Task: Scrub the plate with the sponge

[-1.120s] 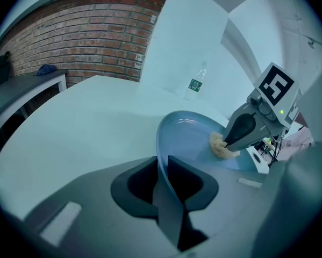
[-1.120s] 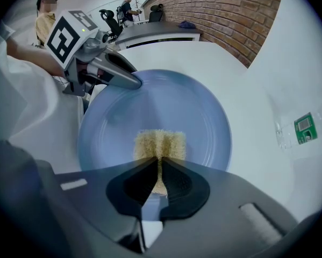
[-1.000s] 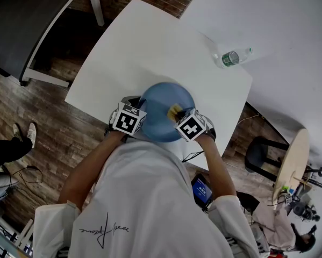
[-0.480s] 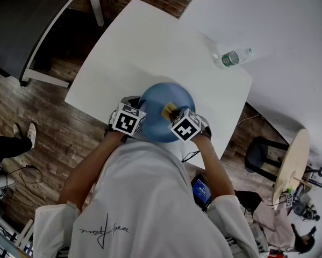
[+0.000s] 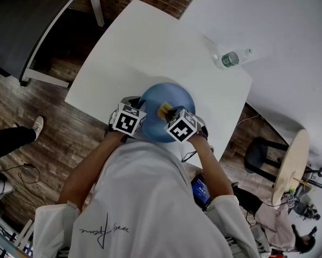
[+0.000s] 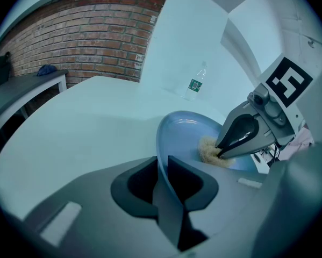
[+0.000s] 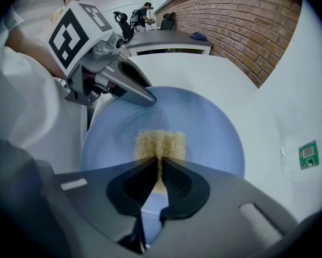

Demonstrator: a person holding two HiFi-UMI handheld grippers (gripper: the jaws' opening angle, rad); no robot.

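A blue plate (image 5: 155,117) lies at the near edge of the white table (image 5: 144,52). My left gripper (image 5: 138,118) is shut on the plate's left rim; the plate rim (image 6: 162,144) runs between its jaws in the left gripper view. My right gripper (image 5: 169,113) points steeply down, shut on a yellow sponge (image 5: 164,110), and presses it onto the plate's inside. In the right gripper view the sponge (image 7: 159,144) sits squeezed at the jaw tips on the plate (image 7: 214,138), with the left gripper (image 7: 147,97) at the plate's far rim. The left gripper view shows the sponge (image 6: 210,152) under the right gripper (image 6: 225,150).
A clear plastic water bottle (image 5: 231,57) lies on the table's far right part; it also shows as a bottle (image 6: 194,82) in the left gripper view. A dark table (image 7: 166,39) and a brick wall (image 6: 85,47) stand beyond. A stool (image 5: 260,152) is at the right on the floor.
My right gripper has slid the sponge leftward across the plate, toward the left gripper, and rolled slightly. The left gripper and the plate have stayed put.
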